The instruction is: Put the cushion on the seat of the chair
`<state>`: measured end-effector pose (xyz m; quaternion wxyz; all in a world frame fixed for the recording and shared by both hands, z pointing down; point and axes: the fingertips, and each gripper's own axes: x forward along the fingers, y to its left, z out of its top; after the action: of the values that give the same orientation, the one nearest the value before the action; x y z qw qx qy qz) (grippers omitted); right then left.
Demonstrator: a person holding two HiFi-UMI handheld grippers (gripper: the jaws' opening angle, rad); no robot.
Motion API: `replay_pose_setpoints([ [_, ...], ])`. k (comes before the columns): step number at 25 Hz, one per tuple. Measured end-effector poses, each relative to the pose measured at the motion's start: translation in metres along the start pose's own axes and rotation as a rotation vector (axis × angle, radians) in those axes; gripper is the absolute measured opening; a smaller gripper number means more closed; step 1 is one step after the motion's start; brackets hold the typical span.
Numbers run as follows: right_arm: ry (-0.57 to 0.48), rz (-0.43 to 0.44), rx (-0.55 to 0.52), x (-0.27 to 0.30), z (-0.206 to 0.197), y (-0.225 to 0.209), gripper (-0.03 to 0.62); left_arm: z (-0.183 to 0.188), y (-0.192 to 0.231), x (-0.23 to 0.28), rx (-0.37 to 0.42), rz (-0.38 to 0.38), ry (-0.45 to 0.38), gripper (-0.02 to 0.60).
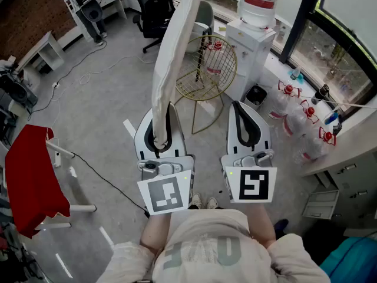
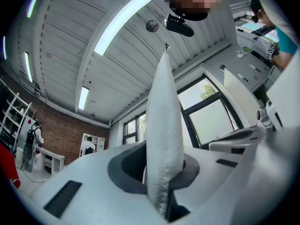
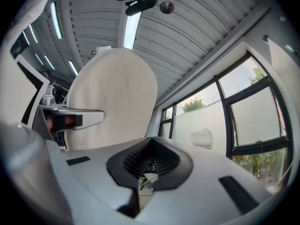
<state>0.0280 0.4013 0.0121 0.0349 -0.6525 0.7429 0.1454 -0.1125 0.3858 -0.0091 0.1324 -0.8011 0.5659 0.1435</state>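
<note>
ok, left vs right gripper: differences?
The left gripper has its jaws clamped on the edge of the cushion; the right gripper has its jaws together on nothing. The left gripper sees the cushion edge-on; the right gripper sees its broad face. Both are held side by side, pointing forward.

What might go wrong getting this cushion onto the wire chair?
The cushion stands upright, pinched at one edge by the left hand-held gripper alone, so it might slip or flop over. The wire chair looks light and open; set down off-centre, the cushion could slide off or tip it.
</note>
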Motion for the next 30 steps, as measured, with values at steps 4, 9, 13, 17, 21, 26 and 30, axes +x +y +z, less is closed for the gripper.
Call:
replay_pose_setpoints([
  [4, -0.012, 0.005, -0.01, 0.003, 0.002, 0.007, 0.017, 0.0, 0.008, -0.001, 0.0, 0.001, -0.001, 0.051],
  [9, 0.005, 0.012, -0.011, 0.006, -0.003, 0.011, 0.017, -0.002, 0.013, 0.001, -0.003, 0.006, -0.007, 0.051],
  [13, -0.012, 0.005, -0.018, 0.007, -0.002, 0.012, 0.017, -0.006, 0.018, 0.001, 0.006, -0.002, -0.002, 0.051],
  [17, -0.047, 0.011, -0.031, 0.009, 0.0, 0.014, 0.017, -0.007, 0.024, 0.003, -0.019, -0.003, 0.003, 0.051],
  [21, -0.028, 0.005, -0.059, 0.014, -0.006, 0.024, 0.017, -0.011, 0.034, 0.004, -0.029, -0.008, 0.004, 0.051],
  [26, -0.02, -0.008, -0.047, 0.02, -0.013, 0.034, 0.018, -0.015, 0.048, 0.004, -0.037, -0.021, -0.006, 0.051],
  [30, 0.01, -0.02, -0.045, 0.024, -0.019, 0.039, 0.017, -0.022, 0.058, 0.007, -0.031, -0.02, -0.006, 0.051],
])
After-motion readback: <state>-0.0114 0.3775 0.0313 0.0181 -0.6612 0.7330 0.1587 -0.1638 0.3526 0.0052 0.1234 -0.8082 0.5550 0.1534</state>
